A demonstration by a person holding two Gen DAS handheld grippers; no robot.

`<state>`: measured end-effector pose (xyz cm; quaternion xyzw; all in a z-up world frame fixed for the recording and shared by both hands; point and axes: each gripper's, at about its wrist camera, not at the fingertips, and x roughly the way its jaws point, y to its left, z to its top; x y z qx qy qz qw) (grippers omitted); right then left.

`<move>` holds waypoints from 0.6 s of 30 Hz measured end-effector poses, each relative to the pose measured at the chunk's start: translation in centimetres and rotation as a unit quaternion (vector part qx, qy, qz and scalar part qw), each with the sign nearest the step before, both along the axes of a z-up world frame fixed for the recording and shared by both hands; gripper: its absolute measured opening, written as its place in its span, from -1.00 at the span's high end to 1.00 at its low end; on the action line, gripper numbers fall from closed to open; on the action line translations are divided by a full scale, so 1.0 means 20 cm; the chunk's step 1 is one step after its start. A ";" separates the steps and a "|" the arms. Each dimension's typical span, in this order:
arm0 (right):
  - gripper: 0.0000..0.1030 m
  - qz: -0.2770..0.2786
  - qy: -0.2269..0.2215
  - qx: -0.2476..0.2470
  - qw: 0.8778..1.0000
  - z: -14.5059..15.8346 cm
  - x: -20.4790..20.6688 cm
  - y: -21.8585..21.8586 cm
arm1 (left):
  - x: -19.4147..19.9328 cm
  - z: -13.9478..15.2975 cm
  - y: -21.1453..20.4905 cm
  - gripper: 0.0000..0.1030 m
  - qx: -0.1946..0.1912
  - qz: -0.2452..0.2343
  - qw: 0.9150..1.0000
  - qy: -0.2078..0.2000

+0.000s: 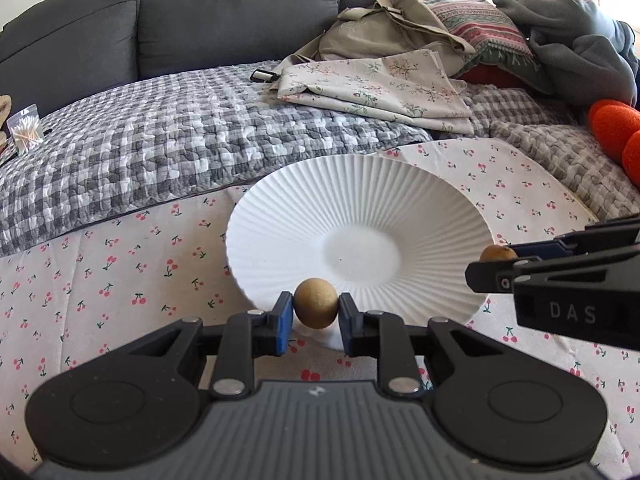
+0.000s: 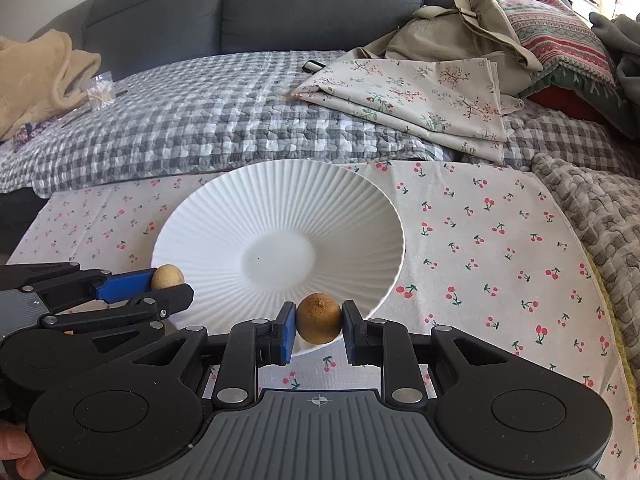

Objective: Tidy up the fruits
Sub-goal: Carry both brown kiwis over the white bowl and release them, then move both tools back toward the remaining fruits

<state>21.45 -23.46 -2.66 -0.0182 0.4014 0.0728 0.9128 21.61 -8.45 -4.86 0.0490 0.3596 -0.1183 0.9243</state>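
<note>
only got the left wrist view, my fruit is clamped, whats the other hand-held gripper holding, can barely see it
Observer: The right hand-held gripper is shut on a brown round fruit with a small stem nub on top.
Operator: is it over the plate yet
Observer: It sits at the near rim of the white ribbed plate, not above the smooth centre.
Operator: anything off to the left i cant see
Observer: A beige blanket is bunched on the sofa's left end, beside the bag of cotton swabs.
</note>
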 end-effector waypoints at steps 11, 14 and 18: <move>0.49 0.006 0.005 -0.004 1.000 -0.03 0.02 0.02 | 0.02 -0.01 0.00 0.46 -0.008 -0.003 1.000 -0.002; 0.49 0.002 0.002 0.005 1.000 0.00 0.01 0.00 | 0.00 0.01 0.02 0.25 -0.006 -0.002 1.000 -0.006; 0.42 -0.026 -0.002 0.033 0.999 0.06 0.01 -0.10 | -0.01 0.04 0.09 0.14 -0.023 0.016 1.000 0.004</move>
